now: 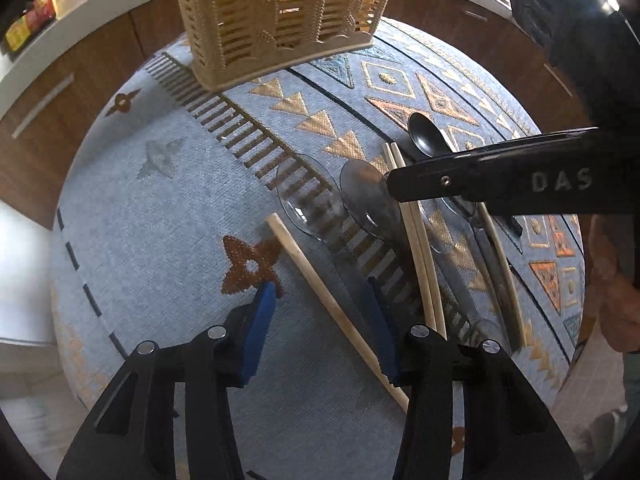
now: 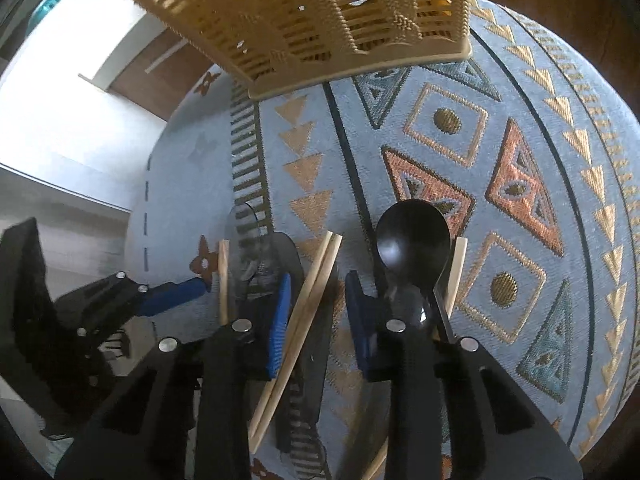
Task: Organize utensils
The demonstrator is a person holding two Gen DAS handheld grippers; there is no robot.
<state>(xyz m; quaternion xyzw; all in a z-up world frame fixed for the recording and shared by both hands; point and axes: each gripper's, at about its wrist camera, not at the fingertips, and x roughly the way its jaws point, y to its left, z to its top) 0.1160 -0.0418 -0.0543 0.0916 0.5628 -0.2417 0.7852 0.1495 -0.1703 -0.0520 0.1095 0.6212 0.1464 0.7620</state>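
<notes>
Left tool (image 1: 320, 320) hanging released, jaws spread, straddling single chopstick (image 1: 320, 296) lying loose on patterned cloth (image 1: 160, 220) of table. Two clear plastic spoons (image 1: 304, 200) lying just right of it, near table's middle. Right tool (image 2: 316, 308) also hanging released, jaws spread around joined chopstick pair (image 2: 308, 300). Black spoon (image 2: 414, 236) lying just right, another chopstick (image 2: 458, 268) beside it. Woven utensil basket (image 2: 320, 16) standing toward far edge.
</notes>
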